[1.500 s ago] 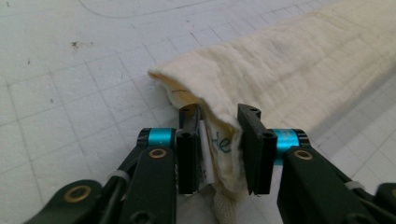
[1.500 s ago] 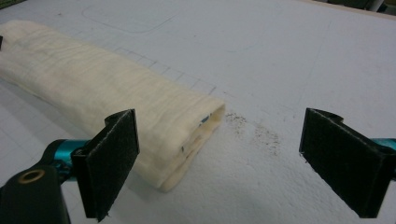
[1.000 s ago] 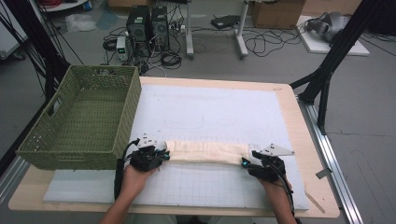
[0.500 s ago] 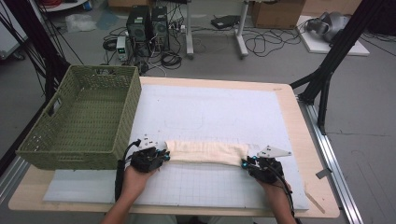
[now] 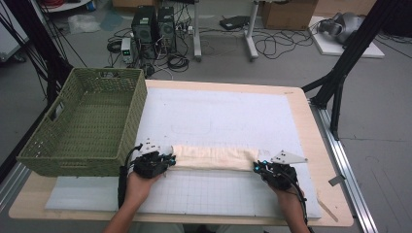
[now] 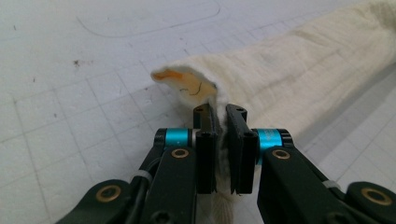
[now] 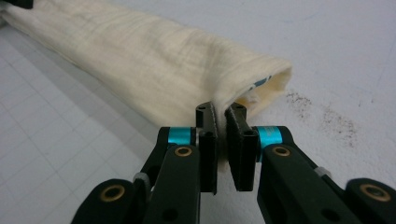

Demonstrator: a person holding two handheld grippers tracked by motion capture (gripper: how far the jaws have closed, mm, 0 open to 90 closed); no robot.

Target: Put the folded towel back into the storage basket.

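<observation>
A cream cloth (image 5: 211, 158), folded into a long narrow strip, lies across the white gridded mat (image 5: 218, 116) near the table's front. My left gripper (image 5: 167, 159) is shut on the strip's left end; in the left gripper view the cloth (image 6: 299, 74) is pinched between the jaws of that gripper (image 6: 221, 109). My right gripper (image 5: 256, 167) is at the strip's right end and its jaws have just been closing. In the right gripper view the cloth's (image 7: 140, 60) near edge is clamped between the jaws of the right gripper (image 7: 221, 108).
A green woven basket (image 5: 80, 155) stands at the table's left, close to my left hand. The wooden table edge (image 5: 330, 194) runs along the right. Beyond the table, computers and cables (image 5: 155, 29) sit on the floor.
The right gripper's jaws have closed onto the cloth's right end. Both hands have stayed in place and the cloth lies as before.
</observation>
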